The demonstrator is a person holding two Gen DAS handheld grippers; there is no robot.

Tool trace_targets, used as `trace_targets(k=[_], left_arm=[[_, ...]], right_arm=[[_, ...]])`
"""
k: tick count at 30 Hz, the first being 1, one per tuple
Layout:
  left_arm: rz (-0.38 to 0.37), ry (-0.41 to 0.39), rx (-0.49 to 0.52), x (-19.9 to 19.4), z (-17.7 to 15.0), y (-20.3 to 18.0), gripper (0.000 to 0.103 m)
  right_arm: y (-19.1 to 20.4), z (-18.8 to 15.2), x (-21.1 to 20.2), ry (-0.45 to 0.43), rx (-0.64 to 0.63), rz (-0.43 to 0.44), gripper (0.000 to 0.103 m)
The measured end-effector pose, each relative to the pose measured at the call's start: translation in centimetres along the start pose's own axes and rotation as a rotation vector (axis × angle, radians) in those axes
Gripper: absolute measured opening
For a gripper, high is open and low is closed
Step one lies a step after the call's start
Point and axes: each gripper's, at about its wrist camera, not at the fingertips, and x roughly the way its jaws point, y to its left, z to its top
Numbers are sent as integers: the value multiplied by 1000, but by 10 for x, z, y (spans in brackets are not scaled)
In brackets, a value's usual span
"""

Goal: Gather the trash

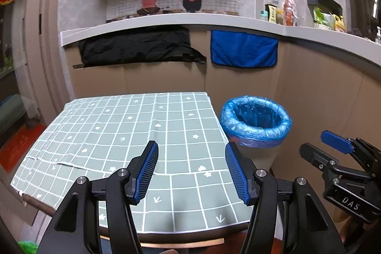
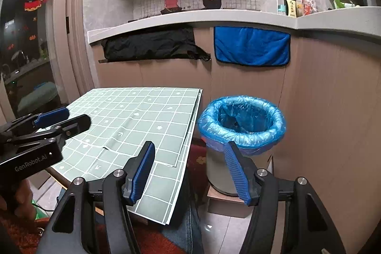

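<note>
Since no loose trash shows anywhere on the grey-green grid-patterned tablecloth covering the table, the only task item in sight is the round bin lined with a blue plastic bag, just off the table's far right corner. Both the left hand-held gripper and the right hand-held gripper have jaws apart and empty, and the right one's nearer the bin. Only the right wrist view shows the bin's pale body and the box under it.
</note>
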Motion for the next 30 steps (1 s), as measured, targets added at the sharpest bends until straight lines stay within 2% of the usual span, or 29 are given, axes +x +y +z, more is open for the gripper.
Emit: trace_targets(k=[8, 30], left_arm=[[11, 5, -20, -8, -6, 7, 59], [-7, 4, 1, -12, -8, 0, 59]], right_arm=[[2, -4, -9, -17, -7, -18, 58], [3, -2, -18, -34, -15, -25, 58]])
